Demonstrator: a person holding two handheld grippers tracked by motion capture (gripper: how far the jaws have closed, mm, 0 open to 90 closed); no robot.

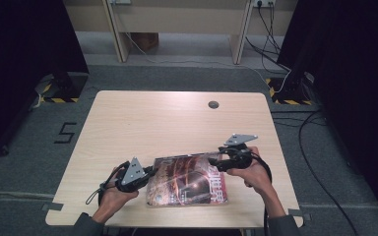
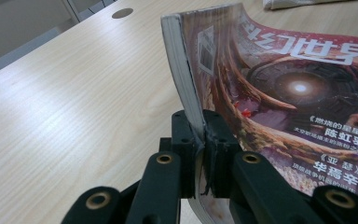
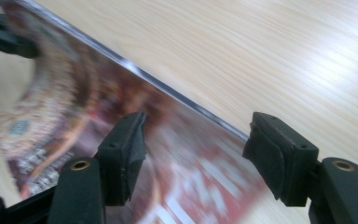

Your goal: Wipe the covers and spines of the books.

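The magazine [image 1: 187, 183] lay at the near edge of the table [image 1: 142, 118], right in front of you. It was not flat. Your left gripper [image 2: 200, 154] was squeezed tight on the left edge of the magazine, and that edge was lifted up and bent in a curve.

Your right gripper [image 3: 193, 154] was at the far right corner of the magazine. Its jaws were wide apart and held nothing. The shiny cover lay under them, and its edge ran between them.

Here is what I think could have gone wrong. The left gripper only had a thin bit of the edge. If you had pulled hard, the pages could have slipped out, or the cover could have torn where the jaws bit it. If you had lifted more, the curve could have turned into a crease. The magazine was also close to the near edge of the table, so a tug toward you could have dragged it off. And if the right gripper had shut while off to one side, it could have missed the cover.
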